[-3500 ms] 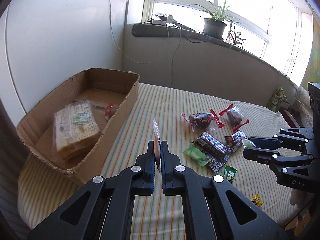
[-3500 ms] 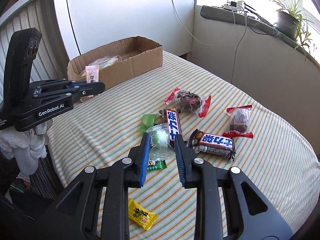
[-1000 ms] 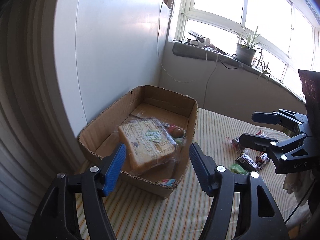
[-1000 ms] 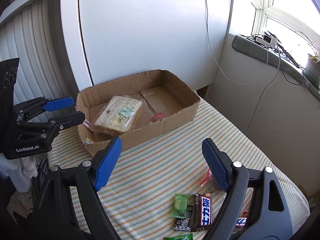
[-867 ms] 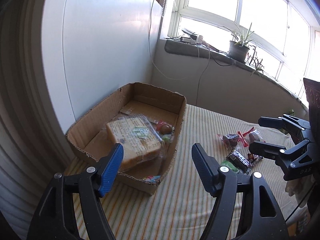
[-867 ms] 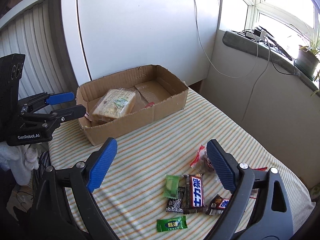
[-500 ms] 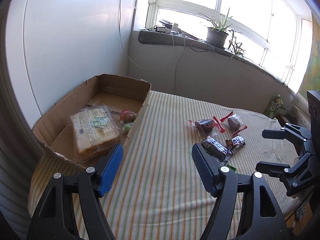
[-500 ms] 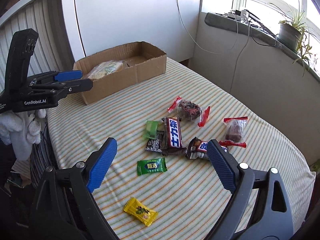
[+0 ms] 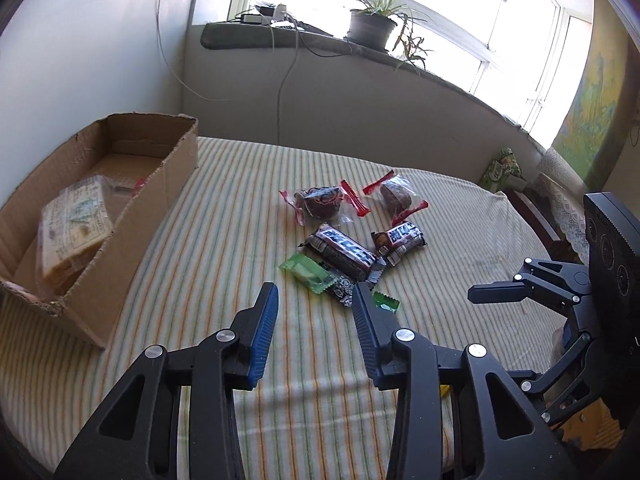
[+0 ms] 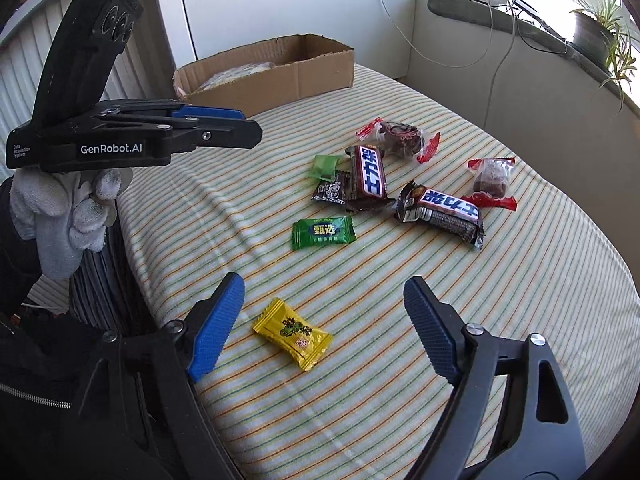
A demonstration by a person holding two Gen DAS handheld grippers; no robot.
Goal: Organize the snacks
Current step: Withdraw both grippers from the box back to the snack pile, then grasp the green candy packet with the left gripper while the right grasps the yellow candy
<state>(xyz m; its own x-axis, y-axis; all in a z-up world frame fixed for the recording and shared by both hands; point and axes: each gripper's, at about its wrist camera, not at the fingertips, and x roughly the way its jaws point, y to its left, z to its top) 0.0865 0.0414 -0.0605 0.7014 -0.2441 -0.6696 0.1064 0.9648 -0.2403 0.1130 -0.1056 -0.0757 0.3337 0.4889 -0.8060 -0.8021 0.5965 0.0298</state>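
The right finger (image 9: 366, 320) of the left gripper covers most of the green candy (image 9: 386, 302), the cardboard box (image 10: 280, 68) wall hides nearly all its contents in the right wrist view, and the wrapped bread (image 9: 70, 224) looks blurred.

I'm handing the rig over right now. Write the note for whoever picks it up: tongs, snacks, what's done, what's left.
Left tongs: empty; jaws have just been closing, nothing between them.
Right tongs: open and empty, jaws narrowing a little, over the yellow candy.
Cardboard box: far left corner of the striped table; holds a wrapped cracker pack and a few small items.
Left on the table: yellow candy, green candy, light green candy, small dark packet, two chocolate bars, two red-ended cakes.
Next: probably the yellow candy.
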